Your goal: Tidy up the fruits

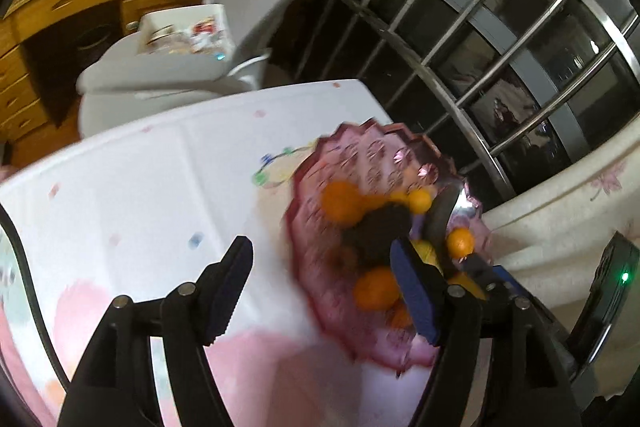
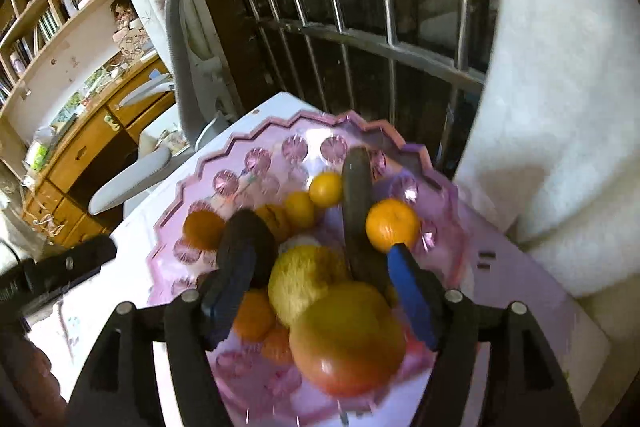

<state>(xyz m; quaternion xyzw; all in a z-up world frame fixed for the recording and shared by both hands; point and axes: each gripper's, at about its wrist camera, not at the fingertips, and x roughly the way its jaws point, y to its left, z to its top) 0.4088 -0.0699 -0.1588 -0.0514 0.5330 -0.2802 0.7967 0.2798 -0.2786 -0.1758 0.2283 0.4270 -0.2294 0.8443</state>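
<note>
Fruit heaped in the pink tray, both jaws apart

Left wrist view: The left gripper (image 1: 320,291) hangs over a table (image 1: 140,187) covered with a white cloth bearing pink patches. Its jaws stand wide, with nothing between the pads; bare cloth and the near edge of the tray show in the gap. The pink tray (image 1: 360,155), scalloped at the rim, sits at the table's far right corner, beside a barred window (image 1: 500,27). In it lie several oranges (image 1: 340,201), a dark fruit (image 1: 376,231) and a dark elongated fruit (image 1: 444,215). The picture is blurred, so finer detail is lost. The right-hand finger overlaps the tray's fruit in the frame; whether it touches any I cannot tell.

Right wrist view: The right gripper (image 2: 320,291) points down into the same pink tray (image 2: 256,143). Its jaws are well apart and grip nothing. Between and ahead of the fingers lie a yellow fruit (image 2: 300,279) and, nearest the camera, a large yellow-red fruit (image 2: 348,343). One orange (image 2: 392,225) lies just beyond the tip of the right-hand blue pad. The dark elongated fruit (image 2: 358,211) stretches away up the middle. A white curtain (image 2: 560,107) hangs at right.
</note>
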